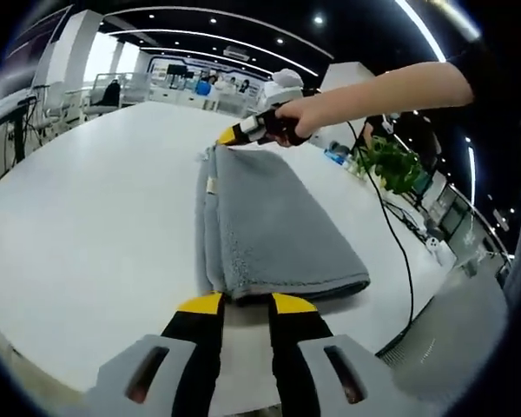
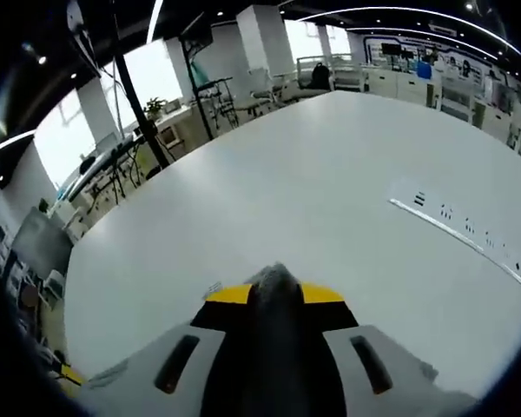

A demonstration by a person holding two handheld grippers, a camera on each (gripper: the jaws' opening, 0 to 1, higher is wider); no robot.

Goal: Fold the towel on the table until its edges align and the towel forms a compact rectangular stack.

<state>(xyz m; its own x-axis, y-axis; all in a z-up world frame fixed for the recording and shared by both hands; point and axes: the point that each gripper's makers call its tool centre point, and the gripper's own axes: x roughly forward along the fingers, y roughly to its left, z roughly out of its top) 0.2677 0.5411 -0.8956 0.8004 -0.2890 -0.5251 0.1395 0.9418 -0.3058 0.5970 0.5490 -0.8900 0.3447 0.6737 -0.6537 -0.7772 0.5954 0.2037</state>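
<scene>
Left gripper view had the grey terry towel [image 1: 269, 230] lying on the white round counter [image 1: 87, 234], already folded into a long multi-layer stack running away from the camera. Left hand-held gripper [image 1: 247, 304] sat at the near short edge, yellow-tipped jaws parted with a gap between them, nothing clamped; the towel edge looked just beyond the tips. Right hand-held gripper [image 1: 246, 130] came in from the right at the far end, held by a person's hand [image 1: 300, 117], tips at the far corner. Right gripper view showed grey towel fabric bunched between that gripper's jaws [image 2: 273, 291], so it was clamped on the towel, with bare counter ahead. Risk, as I judged it: only one end was held, so lifting the far end over could drag the whole stack, splay the layers and leave the edges offset. A shallow pinch could also drop lower layers mid-fold.
</scene>
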